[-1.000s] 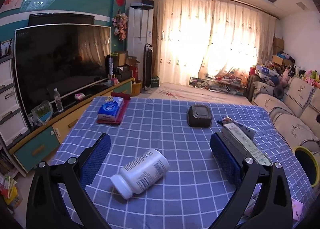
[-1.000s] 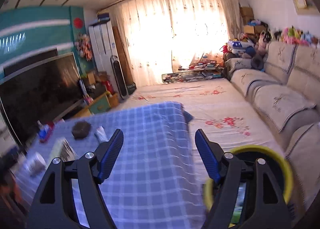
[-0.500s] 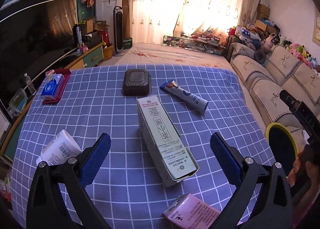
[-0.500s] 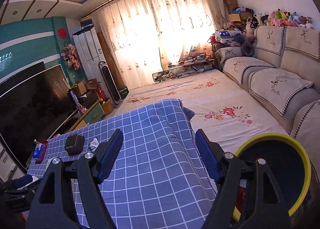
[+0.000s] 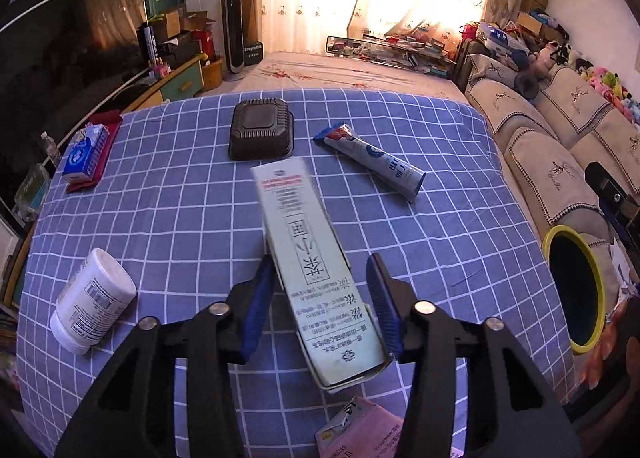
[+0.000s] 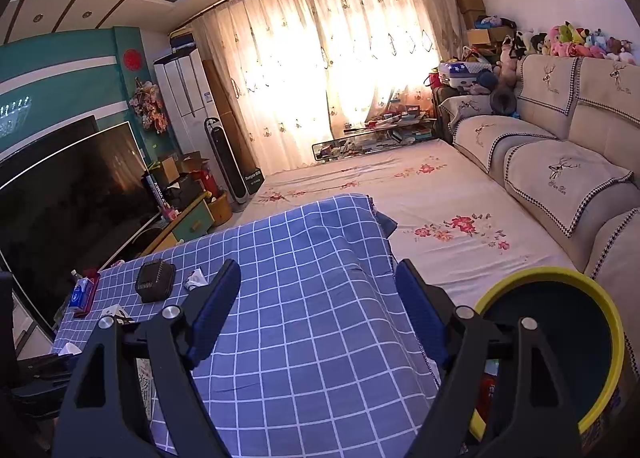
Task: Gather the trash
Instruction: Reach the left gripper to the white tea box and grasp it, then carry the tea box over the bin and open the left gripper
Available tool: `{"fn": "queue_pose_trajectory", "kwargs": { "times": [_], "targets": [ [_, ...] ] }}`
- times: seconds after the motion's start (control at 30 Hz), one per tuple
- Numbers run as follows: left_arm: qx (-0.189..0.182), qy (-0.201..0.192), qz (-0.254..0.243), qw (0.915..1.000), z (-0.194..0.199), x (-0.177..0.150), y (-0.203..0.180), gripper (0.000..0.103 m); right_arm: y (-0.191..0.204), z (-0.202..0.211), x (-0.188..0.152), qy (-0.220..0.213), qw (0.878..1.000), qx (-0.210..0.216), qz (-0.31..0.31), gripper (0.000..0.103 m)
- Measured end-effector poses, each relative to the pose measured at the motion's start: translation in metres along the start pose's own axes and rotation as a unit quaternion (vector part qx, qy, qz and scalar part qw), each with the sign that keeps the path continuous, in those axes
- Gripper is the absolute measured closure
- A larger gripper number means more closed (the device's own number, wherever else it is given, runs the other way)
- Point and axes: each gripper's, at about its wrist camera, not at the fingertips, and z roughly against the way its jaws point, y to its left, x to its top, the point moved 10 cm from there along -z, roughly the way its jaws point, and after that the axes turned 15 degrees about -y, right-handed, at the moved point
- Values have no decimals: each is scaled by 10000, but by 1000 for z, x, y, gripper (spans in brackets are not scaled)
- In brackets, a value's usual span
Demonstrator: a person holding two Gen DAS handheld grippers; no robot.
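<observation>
The left gripper [image 5: 320, 298] straddles the near half of a long cardboard box [image 5: 310, 254] that lies flat on the blue checked tablecloth [image 5: 180, 194], its length running from near right to far left; the fingers are spread either side of it, the left pad close against the box's long edge and the right pad a little apart, so nothing is clamped yet. The box looks like an empty carton: light, fairly stiff along its length but likely to cave if squeezed hard, and its near end seems to gape open, though the fisheye makes that hard to confirm. A grip across the two long side walls, around the middle rather than at the open end, should hold best. Elsewhere on the cloth lie a white pill bottle [image 5: 92, 300] on its side at near left, a dark plastic tray [image 5: 261, 133] and a tube [image 5: 374, 162] farther off, and a pink packet [image 5: 360, 432] at the near edge. The right gripper [image 6: 320, 306] hangs open and empty over the table's right end, just beside the yellow-rimmed bin [image 6: 560, 342], which stands off the right side of the table.
</observation>
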Motion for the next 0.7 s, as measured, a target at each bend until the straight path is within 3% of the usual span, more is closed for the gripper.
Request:
{"fn": "queue_pose_trajectory", "kwargs": {
  "times": [0.07, 0.2, 0.4, 0.53, 0.7],
  "targets": [
    [35, -39, -63, 10000, 0, 2, 2, 73, 0, 0, -1, 14, 10000, 9, 6, 27],
    [3, -79, -81, 9999, 3, 6, 9, 73, 1, -1, -2, 47, 10000, 1, 35, 27],
    [1, -571, -314, 9979, 34, 30, 10, 73, 1, -1, -4, 23, 10000, -36, 47, 27],
    [-201, -895, -490, 9946, 65, 51, -5, 73, -7, 9, 13, -253, 9996, -88, -88, 27],
    [-833, -948, -851, 9883, 88, 64, -59, 73, -37, 45, 45, -656, 9967, -274, -396, 27]
  ]
}}
